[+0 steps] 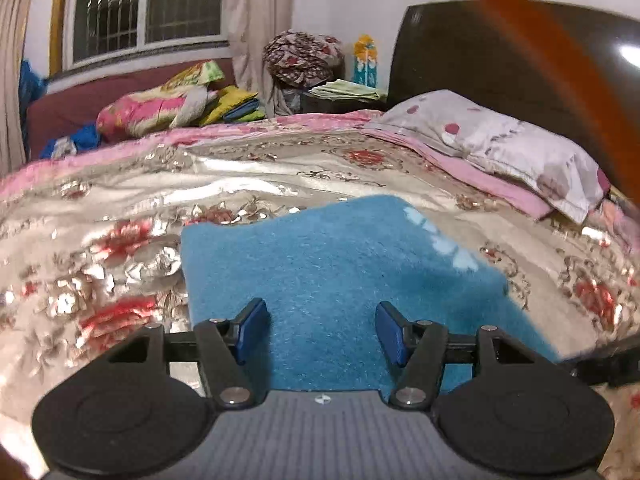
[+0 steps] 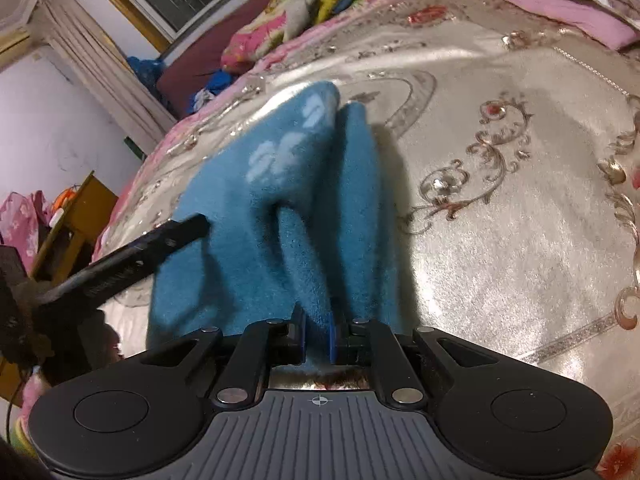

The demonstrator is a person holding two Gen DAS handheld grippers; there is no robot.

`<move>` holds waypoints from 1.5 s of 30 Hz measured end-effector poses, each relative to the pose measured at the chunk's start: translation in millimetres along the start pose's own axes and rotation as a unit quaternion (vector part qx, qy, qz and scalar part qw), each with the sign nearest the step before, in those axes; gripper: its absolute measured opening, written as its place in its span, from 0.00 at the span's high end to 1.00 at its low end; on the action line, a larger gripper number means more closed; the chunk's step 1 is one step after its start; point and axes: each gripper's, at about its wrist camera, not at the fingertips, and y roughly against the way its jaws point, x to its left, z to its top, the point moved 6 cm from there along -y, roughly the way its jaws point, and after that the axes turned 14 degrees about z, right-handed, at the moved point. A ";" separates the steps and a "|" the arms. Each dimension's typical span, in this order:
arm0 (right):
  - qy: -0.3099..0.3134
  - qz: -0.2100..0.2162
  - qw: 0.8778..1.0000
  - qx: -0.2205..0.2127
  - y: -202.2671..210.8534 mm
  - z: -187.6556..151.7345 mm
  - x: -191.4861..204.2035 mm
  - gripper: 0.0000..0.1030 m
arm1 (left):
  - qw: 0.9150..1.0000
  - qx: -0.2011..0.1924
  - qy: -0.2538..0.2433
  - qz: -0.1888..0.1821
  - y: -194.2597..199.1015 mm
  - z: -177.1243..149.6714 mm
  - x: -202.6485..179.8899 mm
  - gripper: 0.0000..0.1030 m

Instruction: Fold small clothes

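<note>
A small blue fleecy garment [image 1: 328, 256] with pale printed marks lies on the shiny floral bedspread [image 1: 120, 220]. My left gripper [image 1: 320, 312] hovers over its near part with the jaws wide apart and nothing pressed between the blue pads. In the right wrist view the same garment [image 2: 256, 216] is bunched into raised folds. My right gripper [image 2: 318, 332] is shut on a fold at its near edge, with cloth pinched between the pads. One black finger of the left gripper [image 2: 176, 232] reaches in from the left over the garment's left side.
A pale spotted pillow [image 1: 500, 144] lies at the right before a dark headboard [image 1: 480, 52]. Folded quilts and clothes [image 1: 160, 104] are piled beyond the far side of the bed. An orange blurred strip [image 1: 560, 60] crosses the upper right. Wide bedspread [image 2: 500, 220] lies right of the garment.
</note>
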 end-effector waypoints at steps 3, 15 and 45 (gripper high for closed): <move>0.020 -0.002 1.000 -0.015 11.4 16.7 14.0 0.76 | 1.000 0.004 0.014 -0.010 -0.2 1.3 5.2 0.38; -0.005 0.005 0.999 -0.035 -49.2 74.2 15.6 0.72 | 0.999 -0.002 0.034 -0.020 10.8 16.0 14.3 0.38; 0.010 -0.118 0.988 -0.098 -31.3 71.1 -39.6 0.25 | 0.998 0.023 0.054 -0.021 -8.5 3.8 12.9 0.30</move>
